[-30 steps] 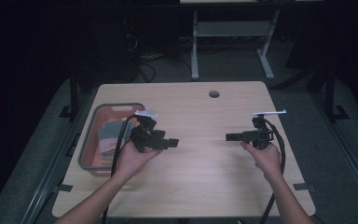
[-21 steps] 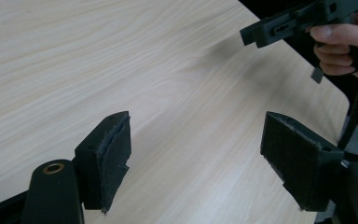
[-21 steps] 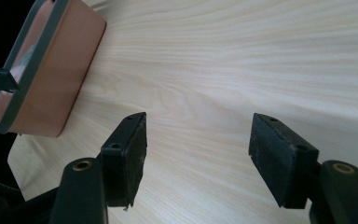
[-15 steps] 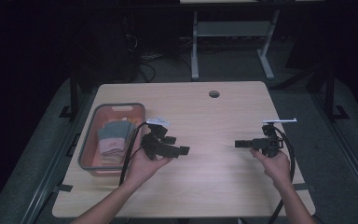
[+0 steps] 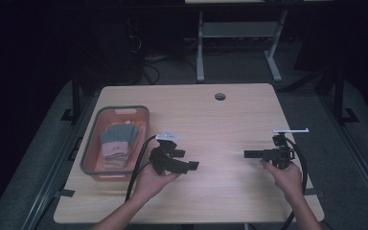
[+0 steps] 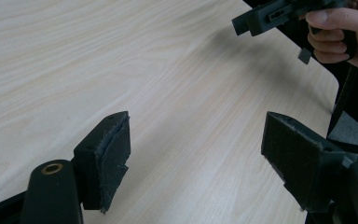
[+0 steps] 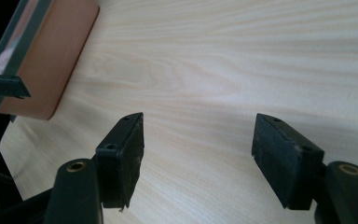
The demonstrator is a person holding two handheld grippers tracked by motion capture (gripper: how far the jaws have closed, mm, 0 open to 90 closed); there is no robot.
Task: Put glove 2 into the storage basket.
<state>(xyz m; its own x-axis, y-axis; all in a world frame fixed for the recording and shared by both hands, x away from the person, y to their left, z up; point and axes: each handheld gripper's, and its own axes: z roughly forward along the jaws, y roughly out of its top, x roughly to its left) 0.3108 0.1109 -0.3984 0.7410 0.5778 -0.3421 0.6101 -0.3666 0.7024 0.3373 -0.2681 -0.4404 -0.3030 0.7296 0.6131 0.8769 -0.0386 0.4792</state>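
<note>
A pale wooden table (image 5: 230, 120) spans the high view, with dark floor around it and a small round hole (image 5: 220, 96) near its far edge. At the table's left side sits an orange bin with a grey rim (image 5: 92, 148), and folded cloth items in grey and pink (image 5: 117, 141) lie inside it. A person's forearms come in from the near edge, each hand carrying a black two-jaw gripper over bare wood.

The left gripper (image 5: 191, 166) hovers just beside the bin, its tips pointing toward the table's middle; the left gripper view shows its jaws standing wide apart with nothing between them (image 6: 196, 154). The right gripper (image 5: 247, 154) is held well apart from the bin, near the right edge, aimed back toward the left one. Its jaws have just been opening and stand wide over the woodgrain, empty (image 7: 198, 151). The bin's corner (image 7: 51, 60) shows at the upper left of the right gripper view.
</note>
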